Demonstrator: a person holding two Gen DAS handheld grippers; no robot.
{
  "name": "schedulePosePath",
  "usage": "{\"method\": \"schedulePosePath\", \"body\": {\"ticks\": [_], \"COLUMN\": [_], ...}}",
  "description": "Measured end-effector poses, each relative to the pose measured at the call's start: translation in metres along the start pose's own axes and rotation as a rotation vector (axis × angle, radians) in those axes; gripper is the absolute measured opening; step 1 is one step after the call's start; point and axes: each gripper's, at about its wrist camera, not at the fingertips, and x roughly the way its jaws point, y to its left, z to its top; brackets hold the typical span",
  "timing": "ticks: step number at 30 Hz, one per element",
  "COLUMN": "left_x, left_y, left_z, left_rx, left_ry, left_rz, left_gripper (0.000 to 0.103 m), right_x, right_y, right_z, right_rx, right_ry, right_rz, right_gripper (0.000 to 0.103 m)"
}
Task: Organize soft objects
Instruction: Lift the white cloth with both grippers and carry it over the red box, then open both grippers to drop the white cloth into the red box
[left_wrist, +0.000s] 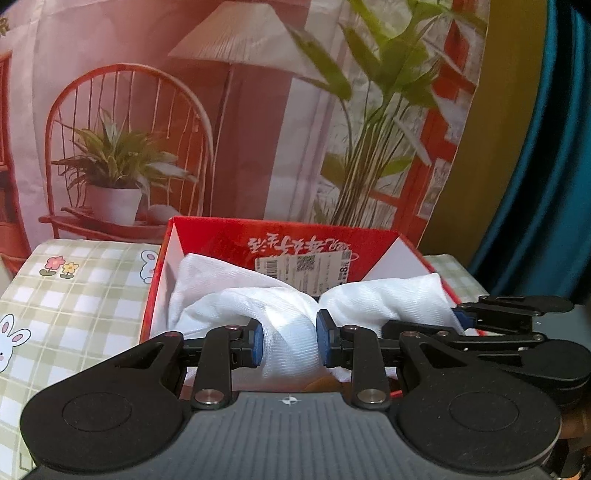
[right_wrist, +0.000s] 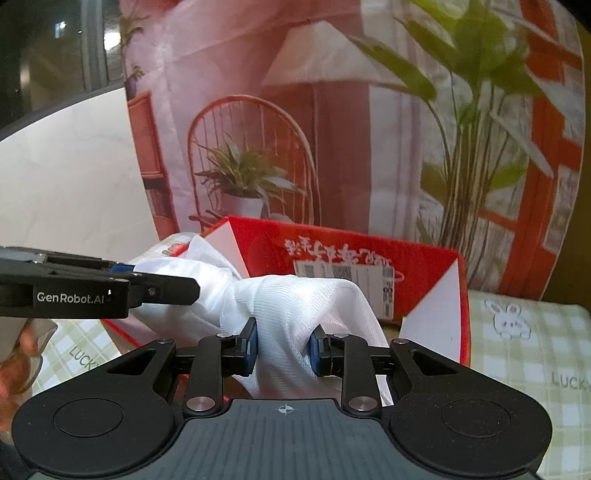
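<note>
A white mesh cloth (left_wrist: 236, 295) lies bunched across the open red box (left_wrist: 295, 240), partly inside it. My left gripper (left_wrist: 289, 341) is shut on a fold of the cloth at the box's near edge. My right gripper (right_wrist: 282, 347) is shut on another fold of the same cloth (right_wrist: 295, 295), over the red box (right_wrist: 332, 247). The right gripper shows at the right in the left wrist view (left_wrist: 495, 321). The left gripper shows at the left in the right wrist view (right_wrist: 122, 275), its tips against the cloth.
The box stands on a green checked tablecloth with rabbits (left_wrist: 74, 295), also in the right wrist view (right_wrist: 524, 347). A printed backdrop of a chair, lamp and plants (left_wrist: 240, 129) hangs close behind the box. A teal curtain (left_wrist: 546, 184) is at the right.
</note>
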Motion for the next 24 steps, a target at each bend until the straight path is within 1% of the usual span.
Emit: {"method": "schedulePosePath", "body": {"ticks": [2,5,7,10,12,17,24], "left_x": [0.0,-0.005,-0.009,-0.019,-0.025,-0.043,-0.07], "left_y": [0.002,0.004,0.005,0.003,0.002,-0.002,-0.002], "left_z": [0.0,0.0,-0.001,-0.005,-0.006,-0.011,-0.032], "left_rx": [0.001,-0.009,-0.011,0.008,0.022,0.041,0.015], "left_ry": [0.003,0.007,0.011,0.0,-0.003,-0.003,0.019], "left_rz": [0.009,0.002,0.005,0.001,0.001,-0.007,-0.018], "left_gripper": [0.032,0.038,0.041,0.045,0.048,0.048,0.048], "right_x": [0.001,0.0,-0.003,-0.012,-0.02,-0.044,-0.089], "right_y": [-0.002,-0.003,-0.002,-0.002,-0.001,0.008,0.027], "right_z": [-0.001,-0.002,-0.003,-0.007,-0.009,-0.015,-0.031], "right_rx": [-0.001,0.007,0.01,0.027,0.03,0.013,0.039], "right_ry": [0.009,0.028,0.039,0.031,0.013,-0.037,-0.131], "right_rz": [-0.019,-0.059,-0.087,-0.09,-0.092,-0.09,-0.065], "right_gripper": [0.03,0.036,0.037,0.037,0.037,0.037,0.037]}}
